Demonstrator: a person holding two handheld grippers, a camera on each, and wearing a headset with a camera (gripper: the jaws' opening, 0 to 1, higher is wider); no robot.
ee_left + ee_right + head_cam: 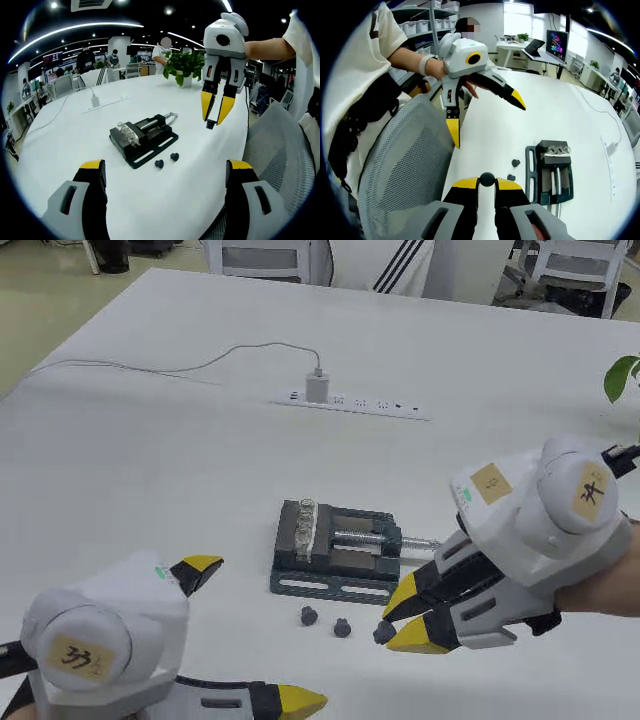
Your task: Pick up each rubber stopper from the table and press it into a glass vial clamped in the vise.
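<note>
Right gripper (pixel 396 624) is pinched down tight on a black rubber stopper (pixel 487 179), the little dome caught right between the yellow tips. In the left gripper view that gripper hangs in the air above the desk (pixel 150 450), tips pointing down, stopper held clear of the surface.

Left gripper (pixel 255 632) sits low near the person, jaws spread wide apart and nothing between them.

Over to the vise (pixel 338 558): dark, squat, sitting flat on the white desk, its screw handle sticking out toward the right gripper. Clamped between its jaws is a row of clear glass vials (pixel 306 520), standing upright with their mouths open. Looks like three of them, though they are small and glassy and hard to count.

Two more stoppers lie loose on the desk just in front of the vise base, one (pixel 309 615) and its neighbour (pixel 342 626), near each other but not touching, with the held stopper just to their right.

Further back on the desk, a white power strip (pixel 352 403) with a charger (pixel 317 388) plugged in, cable trailing off left.
</note>
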